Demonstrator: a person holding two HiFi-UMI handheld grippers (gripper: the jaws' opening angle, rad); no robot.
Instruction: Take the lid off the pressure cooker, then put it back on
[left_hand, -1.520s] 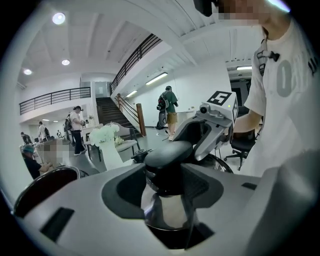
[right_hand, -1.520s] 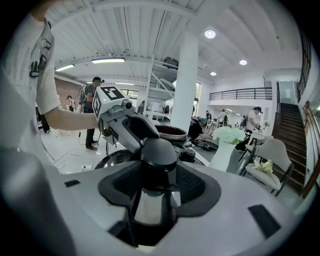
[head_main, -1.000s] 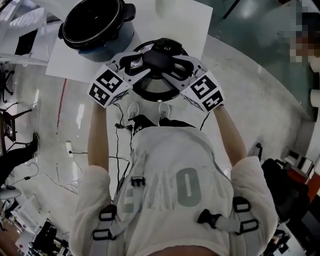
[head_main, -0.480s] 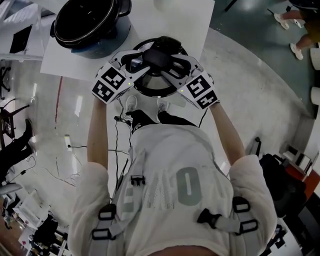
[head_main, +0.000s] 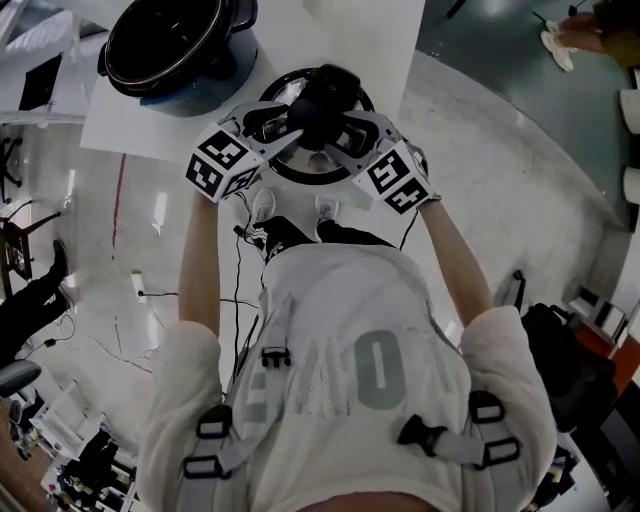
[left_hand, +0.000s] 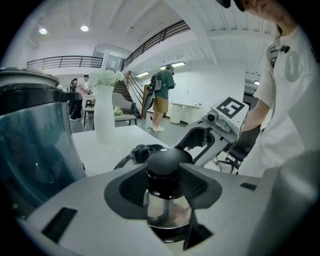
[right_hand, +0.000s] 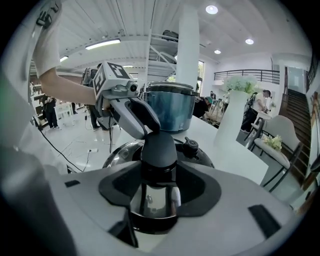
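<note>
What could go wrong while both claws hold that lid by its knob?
Both the left claw, whose jaws have just been closing, and the right claw pinch one small knob; the heavy-looking lid could swing or slip out. The lid is at the table's front edge, so a careless set-down might tip it onto the floor.

Left gripper (head_main: 293, 124), jaws just closing, and right gripper (head_main: 347, 130) clasp the knob (head_main: 320, 100) of the lid (head_main: 300, 172); the open cooker (head_main: 195, 98) stands far left.
</note>
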